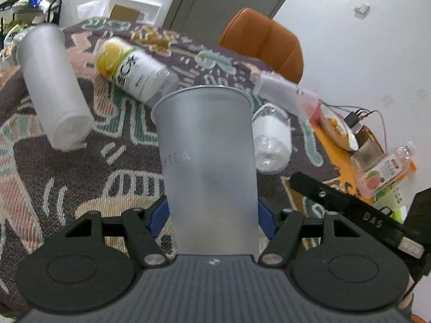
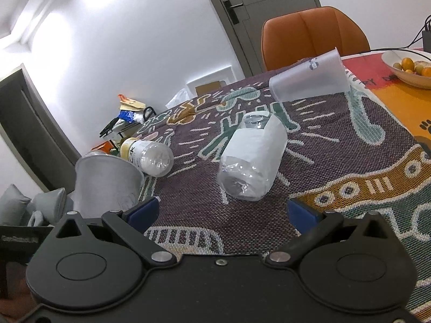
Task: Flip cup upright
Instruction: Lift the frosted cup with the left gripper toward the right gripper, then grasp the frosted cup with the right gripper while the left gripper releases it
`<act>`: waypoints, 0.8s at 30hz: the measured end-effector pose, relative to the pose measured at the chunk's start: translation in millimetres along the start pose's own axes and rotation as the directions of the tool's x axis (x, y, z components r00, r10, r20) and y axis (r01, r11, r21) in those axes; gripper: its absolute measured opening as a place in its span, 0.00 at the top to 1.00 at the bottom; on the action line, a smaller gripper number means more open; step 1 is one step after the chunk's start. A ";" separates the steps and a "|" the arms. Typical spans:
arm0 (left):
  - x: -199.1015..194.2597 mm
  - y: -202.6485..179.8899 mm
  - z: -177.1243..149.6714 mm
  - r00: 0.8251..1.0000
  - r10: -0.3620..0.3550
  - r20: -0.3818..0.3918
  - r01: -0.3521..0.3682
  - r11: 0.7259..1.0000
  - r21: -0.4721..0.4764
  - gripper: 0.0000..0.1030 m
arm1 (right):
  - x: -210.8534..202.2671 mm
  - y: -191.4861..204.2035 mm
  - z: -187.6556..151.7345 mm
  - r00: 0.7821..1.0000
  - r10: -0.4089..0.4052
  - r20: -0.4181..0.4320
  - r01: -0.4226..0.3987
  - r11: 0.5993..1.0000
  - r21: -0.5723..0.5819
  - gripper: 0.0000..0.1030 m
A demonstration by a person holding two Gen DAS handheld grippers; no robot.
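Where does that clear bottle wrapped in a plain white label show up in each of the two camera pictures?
Left wrist view: the white-label bottle lies right of centre, partly behind the frosted cup.
Right wrist view: the bottle lies on its side at centre, base toward the camera.
Shared landmark: the orange chair behind the table.

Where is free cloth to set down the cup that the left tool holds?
Free cloth lies just before the right tool, below the white-label bottle. Crowded: around the lemon bottle, the lying frosted cup and the held cup.
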State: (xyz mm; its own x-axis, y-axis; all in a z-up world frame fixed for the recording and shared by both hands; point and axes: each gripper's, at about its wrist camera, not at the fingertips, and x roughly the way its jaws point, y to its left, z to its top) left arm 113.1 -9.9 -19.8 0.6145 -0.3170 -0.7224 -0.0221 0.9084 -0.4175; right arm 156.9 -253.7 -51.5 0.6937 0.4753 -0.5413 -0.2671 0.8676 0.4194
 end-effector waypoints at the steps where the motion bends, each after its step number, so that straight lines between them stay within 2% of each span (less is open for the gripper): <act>1: 4.9 2.0 -0.9 1.000 0.007 -0.017 -0.007 1.000 -0.009 0.34 | 1.3 -0.3 -0.8 1.000 0.002 -0.005 -0.002 1.000 0.002 0.00; 5: 27.7 13.5 -5.1 0.995 0.020 -0.102 -0.026 0.998 -0.058 0.34 | 7.3 -1.6 -2.2 1.000 0.001 -0.022 -0.001 1.000 0.009 0.00; 7: 32.3 18.0 -5.4 0.992 0.009 -0.124 -0.019 0.997 -0.080 0.34 | 8.8 -1.2 -2.2 1.000 0.004 -0.028 -0.003 1.000 0.009 0.00; 11: 26.3 15.1 -1.3 0.990 -0.002 -0.141 -0.007 0.998 -0.058 0.32 | 10.1 1.6 -0.7 0.999 0.017 -0.040 -0.017 1.000 0.007 0.00; 14: 13.6 14.5 0.9 0.994 -0.005 -0.110 -0.001 0.999 -0.048 0.26 | 12.3 6.2 2.0 0.998 0.037 -0.051 -0.037 0.999 0.010 0.00; 19: -9.7 23.1 6.7 0.999 0.022 -0.028 -0.024 0.999 -0.045 0.25 | 20.3 19.2 8.2 0.992 0.088 -0.090 -0.088 0.996 0.007 0.00; 24: -27.8 39.2 11.2 0.994 0.080 0.068 -0.076 0.995 -0.058 0.19 | 37.1 42.8 15.5 0.972 0.148 -0.182 -0.153 0.988 -0.018 0.00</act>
State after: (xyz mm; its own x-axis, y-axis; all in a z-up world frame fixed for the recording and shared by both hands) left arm 104.0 37.6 -9.9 0.6633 -0.2242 -0.7140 -0.1142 0.9126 -0.3926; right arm 181.6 -201.2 -42.3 0.5132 0.6167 -0.5969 -0.3821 0.7870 0.4845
